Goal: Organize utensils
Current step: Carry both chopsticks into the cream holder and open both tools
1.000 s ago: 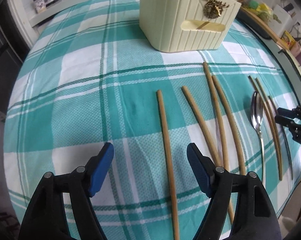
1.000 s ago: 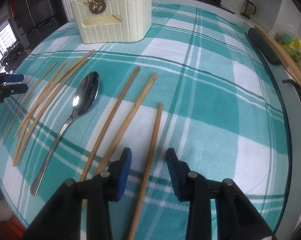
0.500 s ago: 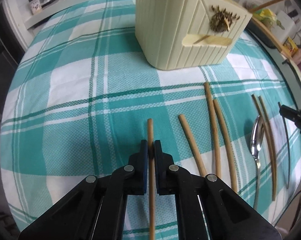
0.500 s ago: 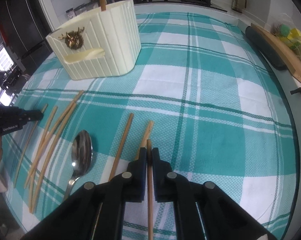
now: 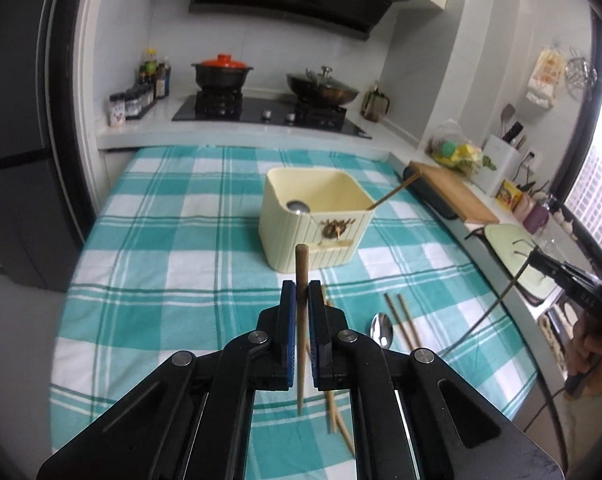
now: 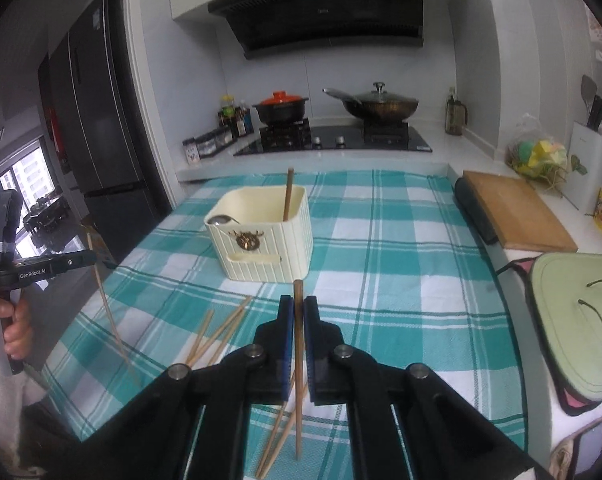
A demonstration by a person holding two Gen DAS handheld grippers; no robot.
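Two slim round wooden chopsticks, one clamped in each gripper: left gripper point(image 5: 300, 296), right gripper point(image 6: 298, 312), both held above the checked cloth point(image 5: 149, 264). Ribbed cream plastic holder point(image 5: 313, 216) sits mid-table (metal spoon bowl inside); loose chopsticks point(image 6: 217, 332) lie on the weave.

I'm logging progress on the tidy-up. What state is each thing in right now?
Left gripper: shut on a chopstick, lifted.
Right gripper: shut on a second chopstick, lifted.
Cream holder: upright, holds a spoon and one chopstick.
Loose chopsticks: lying on the cloth.
Table spoon: lying flat.
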